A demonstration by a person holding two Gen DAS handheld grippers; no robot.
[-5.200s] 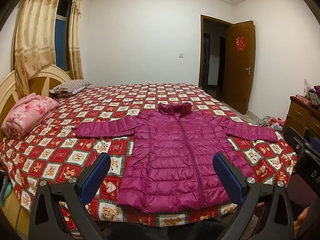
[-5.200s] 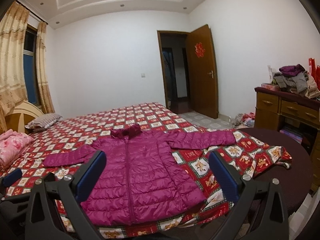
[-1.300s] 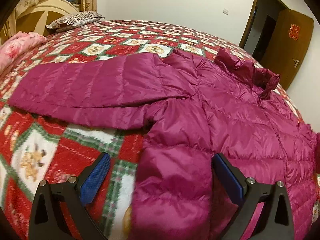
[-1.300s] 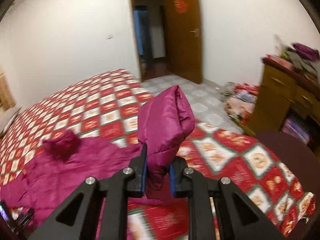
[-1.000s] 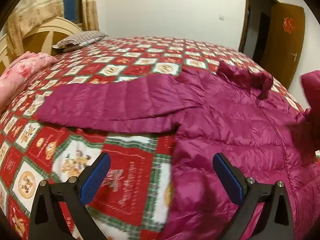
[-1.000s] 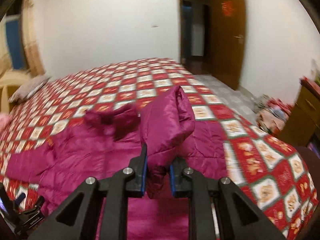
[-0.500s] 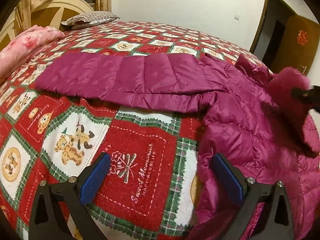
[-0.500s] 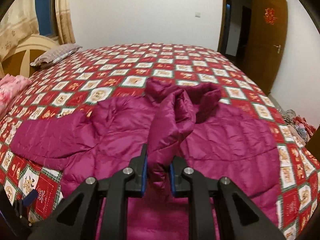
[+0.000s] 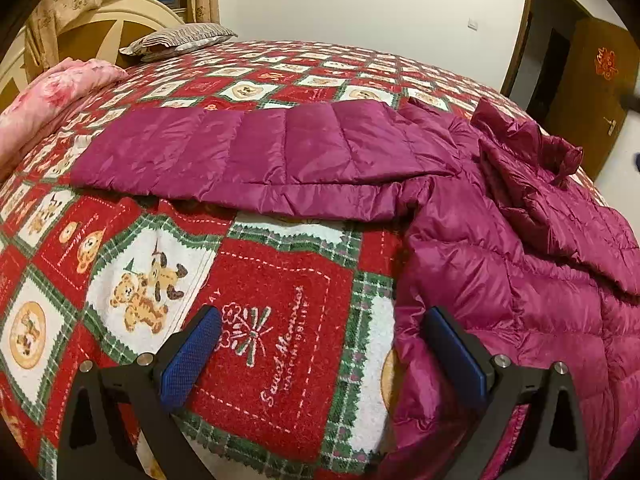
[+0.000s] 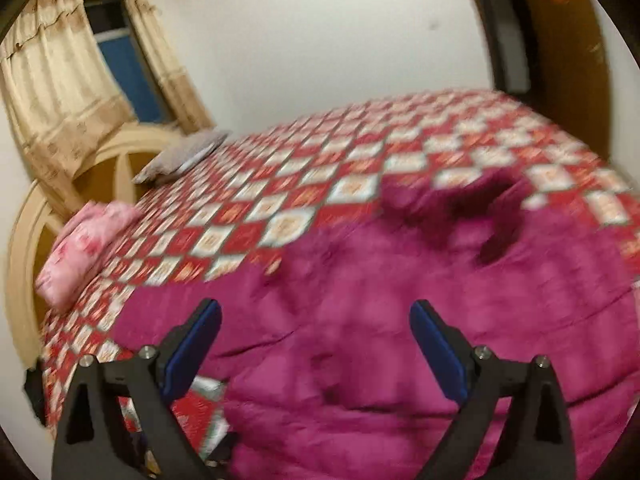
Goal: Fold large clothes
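Observation:
A magenta puffer jacket (image 9: 500,248) lies on the bed. Its left sleeve (image 9: 256,160) stretches out flat to the left over the blanket. Its other sleeve (image 9: 540,208) lies folded across the jacket's chest below the collar. My left gripper (image 9: 320,356) is open low over the blanket, its right finger (image 9: 456,356) at the jacket's side edge. In the blurred right wrist view my right gripper (image 10: 316,344) hangs above the jacket (image 10: 400,320) with its jaws opening and nothing between them.
The red, white and green teddy-bear blanket (image 9: 256,320) covers the bed. A folded pink quilt (image 9: 52,92) and a striped pillow (image 9: 180,38) lie by the headboard (image 9: 100,32). A brown door (image 9: 592,92) stands open at the far right.
My right gripper carried the right sleeve across over the jacket's chest, then let it go and opened. My left gripper sank a little toward the blanket at the jacket's left edge.

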